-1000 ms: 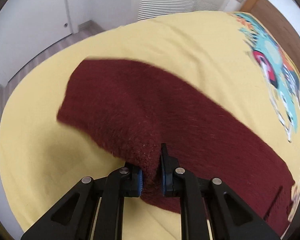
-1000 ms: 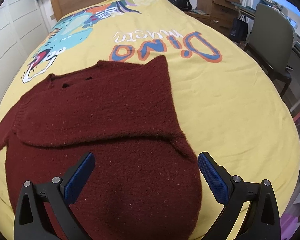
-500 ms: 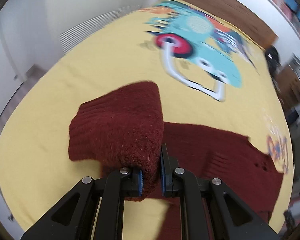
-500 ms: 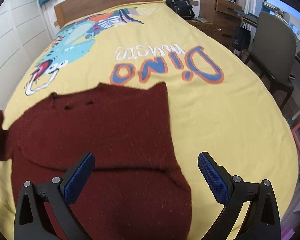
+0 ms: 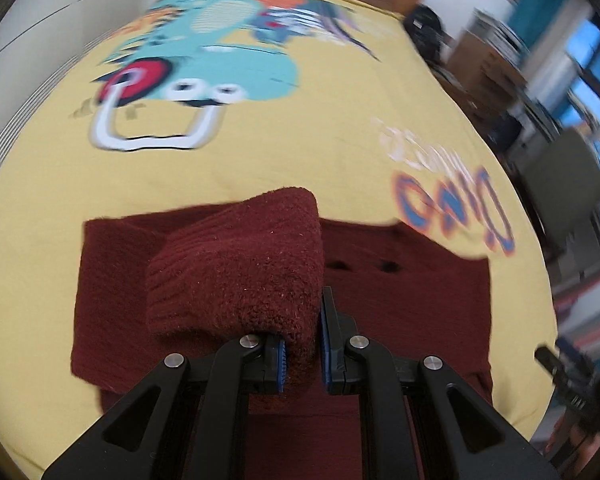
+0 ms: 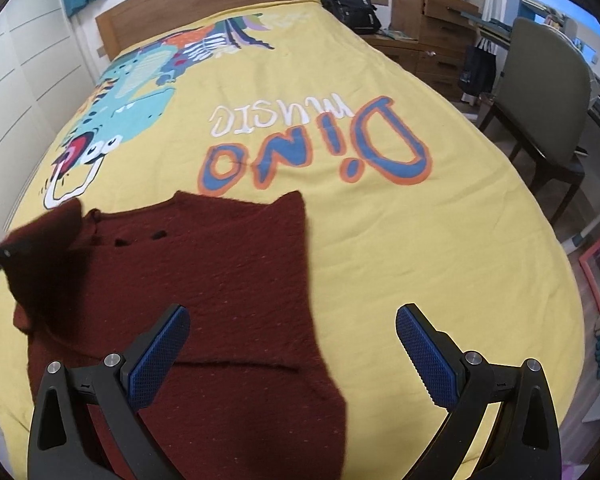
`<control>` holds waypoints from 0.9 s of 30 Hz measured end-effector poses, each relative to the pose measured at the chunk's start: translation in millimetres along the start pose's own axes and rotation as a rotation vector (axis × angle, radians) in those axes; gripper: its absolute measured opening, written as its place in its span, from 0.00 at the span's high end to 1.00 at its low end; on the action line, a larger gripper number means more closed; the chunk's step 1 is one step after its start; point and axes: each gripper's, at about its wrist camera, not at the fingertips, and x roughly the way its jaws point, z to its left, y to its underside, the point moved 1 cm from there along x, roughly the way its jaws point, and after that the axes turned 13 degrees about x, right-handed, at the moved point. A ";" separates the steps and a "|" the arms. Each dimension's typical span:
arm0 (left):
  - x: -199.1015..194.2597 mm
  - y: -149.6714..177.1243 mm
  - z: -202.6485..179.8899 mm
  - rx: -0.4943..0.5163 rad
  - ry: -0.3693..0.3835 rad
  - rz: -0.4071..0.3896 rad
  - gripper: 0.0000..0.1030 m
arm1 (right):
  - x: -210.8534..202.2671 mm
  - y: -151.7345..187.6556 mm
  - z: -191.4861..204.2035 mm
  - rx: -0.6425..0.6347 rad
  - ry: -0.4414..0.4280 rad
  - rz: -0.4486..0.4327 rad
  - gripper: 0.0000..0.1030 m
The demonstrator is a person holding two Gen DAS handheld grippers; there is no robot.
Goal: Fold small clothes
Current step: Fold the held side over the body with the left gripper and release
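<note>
A dark red knitted sweater (image 6: 220,280) lies on the yellow bedspread (image 6: 380,240); its right sleeve is folded across the body. My left gripper (image 5: 302,354) is shut on the sweater's left sleeve cuff (image 5: 240,272) and holds it lifted over the sweater's body (image 5: 400,300). In the right wrist view the lifted sleeve (image 6: 44,256) hangs at the left edge. My right gripper (image 6: 292,344) is open and empty, hovering above the sweater's lower right part.
The bedspread carries a dinosaur print (image 6: 140,76) and "Dino music" lettering (image 6: 320,140). A wooden headboard (image 6: 204,4) is at the far end. A black backpack (image 6: 350,2), wooden drawers (image 6: 436,36) and a grey chair (image 6: 548,104) stand to the right.
My left gripper has carried the sleeve cuff up off the bed and swung it over the sweater's body. My right gripper has drawn back a little and stayed open.
</note>
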 end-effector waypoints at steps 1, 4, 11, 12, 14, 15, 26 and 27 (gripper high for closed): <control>9.5 0.2 -14.1 0.024 0.008 0.014 0.90 | 0.0 0.0 -1.9 0.002 -0.001 0.002 0.00; 36.0 3.8 -40.7 0.075 -0.005 0.046 0.90 | 4.0 3.8 -5.5 0.000 0.001 0.017 0.01; 95.9 31.3 -58.0 0.123 -0.056 0.147 0.90 | 28.9 27.8 -9.2 0.011 0.001 0.101 0.01; 102.1 35.2 -57.8 0.128 -0.055 0.158 0.90 | 32.9 31.7 -8.9 0.012 0.002 0.112 0.01; 110.9 42.8 -56.4 0.138 -0.056 0.170 0.89 | 38.4 37.1 -7.6 0.005 0.003 0.126 0.01; 113.3 45.3 -56.3 0.145 -0.056 0.168 0.88 | 40.8 39.6 -6.3 -0.004 0.002 0.132 0.01; 123.0 39.4 -57.8 0.135 -0.017 0.234 0.36 | 42.3 46.3 -5.6 0.002 -0.036 0.143 0.01; 122.5 38.6 -60.2 0.141 -0.026 0.234 0.29 | 41.7 46.9 -6.3 0.003 -0.038 0.144 0.01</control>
